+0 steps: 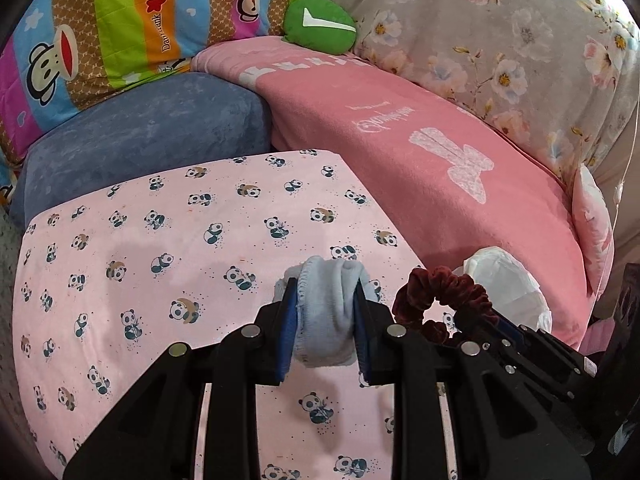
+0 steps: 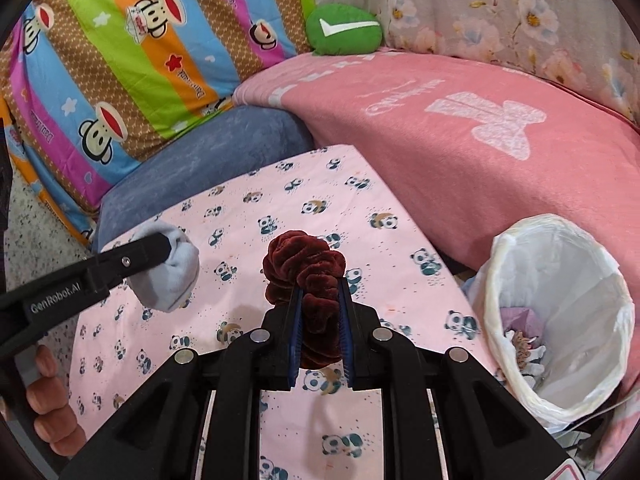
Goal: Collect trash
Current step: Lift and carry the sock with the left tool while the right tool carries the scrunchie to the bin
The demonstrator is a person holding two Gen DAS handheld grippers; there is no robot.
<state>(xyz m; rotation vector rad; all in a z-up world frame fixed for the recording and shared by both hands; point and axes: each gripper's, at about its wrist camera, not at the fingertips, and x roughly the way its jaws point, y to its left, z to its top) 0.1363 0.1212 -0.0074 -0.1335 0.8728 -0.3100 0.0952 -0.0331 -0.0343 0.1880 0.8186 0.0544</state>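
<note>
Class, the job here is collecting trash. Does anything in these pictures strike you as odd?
Yes: neither held item looks like trash. The left gripper clamps a pale blue sock, the right gripper a dark red scrunchie, beside the lined bin.

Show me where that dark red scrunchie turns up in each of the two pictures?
Left wrist view: the scrunchie sits lower right, beside the sock-holding fingers.
Right wrist view: the scrunchie is at centre, clamped between the right gripper fingers.
Shared landmark: the green cushion at the top.
</note>
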